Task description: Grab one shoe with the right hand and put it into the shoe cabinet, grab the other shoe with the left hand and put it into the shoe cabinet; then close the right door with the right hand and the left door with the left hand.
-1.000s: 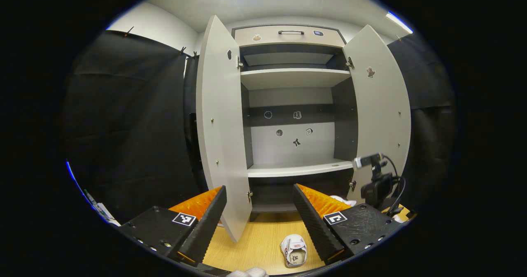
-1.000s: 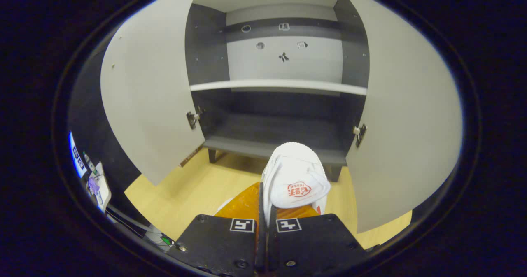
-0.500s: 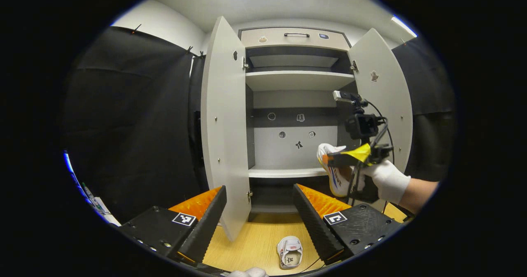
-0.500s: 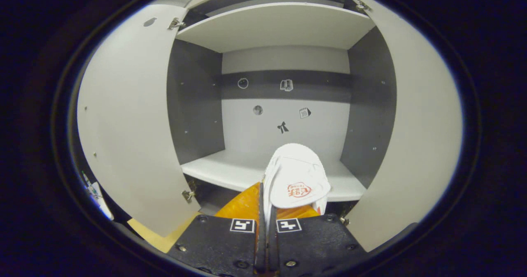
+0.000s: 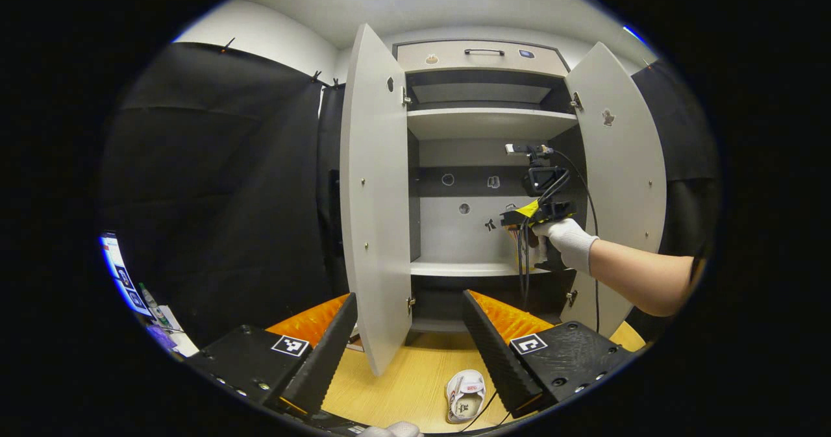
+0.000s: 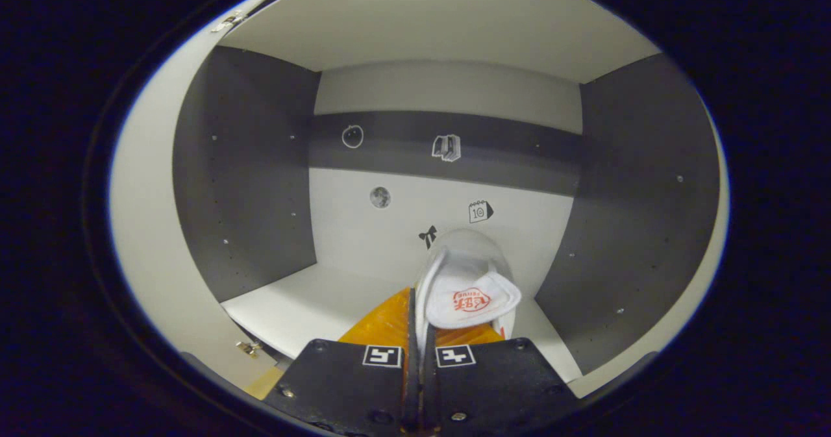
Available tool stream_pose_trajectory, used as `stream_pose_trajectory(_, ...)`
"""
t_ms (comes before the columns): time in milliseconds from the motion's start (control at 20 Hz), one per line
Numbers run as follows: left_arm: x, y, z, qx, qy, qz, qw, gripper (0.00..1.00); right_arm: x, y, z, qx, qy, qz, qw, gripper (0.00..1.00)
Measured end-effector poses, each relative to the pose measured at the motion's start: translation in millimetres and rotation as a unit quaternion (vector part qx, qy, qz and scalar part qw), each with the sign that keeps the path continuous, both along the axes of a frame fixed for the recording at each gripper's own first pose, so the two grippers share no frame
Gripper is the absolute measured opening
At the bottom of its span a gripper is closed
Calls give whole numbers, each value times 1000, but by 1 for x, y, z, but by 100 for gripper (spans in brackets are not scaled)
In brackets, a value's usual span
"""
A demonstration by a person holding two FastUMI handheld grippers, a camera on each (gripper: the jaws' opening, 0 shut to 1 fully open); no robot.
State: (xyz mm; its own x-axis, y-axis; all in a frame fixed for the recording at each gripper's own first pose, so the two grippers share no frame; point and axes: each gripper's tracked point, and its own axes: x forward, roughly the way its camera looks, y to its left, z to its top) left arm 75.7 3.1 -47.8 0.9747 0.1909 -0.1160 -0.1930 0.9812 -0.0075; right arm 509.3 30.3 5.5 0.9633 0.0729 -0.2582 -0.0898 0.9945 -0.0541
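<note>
Right gripper (image 6: 419, 323), fingers pressed nearly together on a white shoe (image 6: 464, 287), extended forward at the end of a bare forearm (image 5: 633, 274) and gloved hand (image 5: 568, 242); left gripper (image 5: 409, 339) low, its fingers spread wide apart and empty.

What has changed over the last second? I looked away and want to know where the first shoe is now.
The right gripper rose from near the floor and carried the white shoe into the cabinet, above the middle shelf, still clamped. The left gripper stayed open, the second shoe stayed on the floor, and both doors stayed open.
</note>
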Motion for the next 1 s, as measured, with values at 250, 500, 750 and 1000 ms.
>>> stream_pose_trajectory(250, -1, 7, -1, 1, 2, 12, 1000, 97, 35, -3, -42, 5, 84, -9, 996, 4)
stream_pose_trajectory(500, 2, 8, 3, 2, 1, 9, 1000, 96, 38, 4, -79, 8, 191, 3, 981, 8)
stream_pose_trajectory(750, -3, 11, 10, 4, -13, 7, 1000, 96, 30, -3, -58, 14, 168, -19, 985, 19)
stream_pose_trajectory(1000, -15, 16, 12, -3, -18, -2, 1000, 96, -8, -18, 22, 27, 30, -38, 998, 70)
